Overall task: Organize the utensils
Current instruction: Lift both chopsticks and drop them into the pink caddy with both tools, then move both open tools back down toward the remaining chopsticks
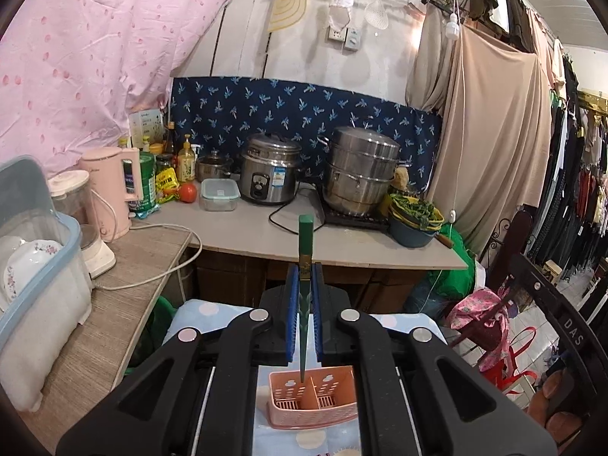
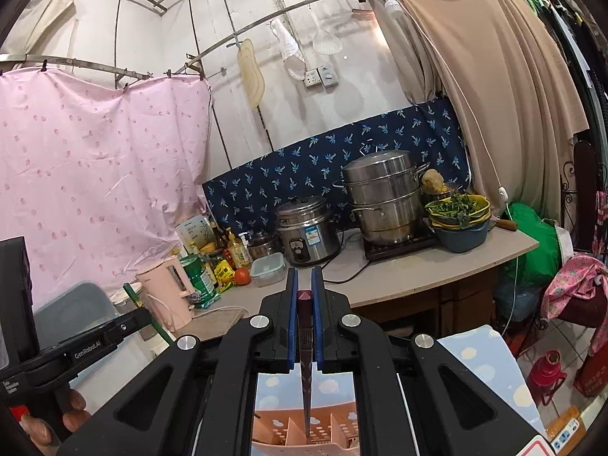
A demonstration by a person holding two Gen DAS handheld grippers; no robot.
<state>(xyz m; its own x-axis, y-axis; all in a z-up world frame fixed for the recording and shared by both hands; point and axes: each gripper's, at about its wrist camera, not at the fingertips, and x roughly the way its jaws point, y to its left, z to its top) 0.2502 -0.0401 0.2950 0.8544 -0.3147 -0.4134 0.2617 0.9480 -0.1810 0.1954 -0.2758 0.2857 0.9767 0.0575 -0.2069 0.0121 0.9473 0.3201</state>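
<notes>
My left gripper point(image 1: 304, 269) is shut on a green chopstick point(image 1: 305, 239), held upright with its thin tip over the left compartment of a pink perforated utensil basket point(image 1: 313, 395). My right gripper point(image 2: 304, 277) is shut on a dark maroon chopstick point(image 2: 305, 307), its tip pointing down into the same pink basket point(image 2: 304, 429). The left gripper and its green chopstick point(image 2: 133, 296) also show at the left of the right wrist view. The basket stands on a light blue spotted cloth point(image 1: 212, 313).
A counter point(image 1: 342, 243) behind holds a rice cooker point(image 1: 268, 169), a steel steamer pot point(image 1: 361, 171), a pink kettle point(image 1: 114, 186), bottles, a tomato and a bowl of greens point(image 1: 414, 216). A dish bin point(image 1: 34, 258) stands at the left. Clothes hang at the right.
</notes>
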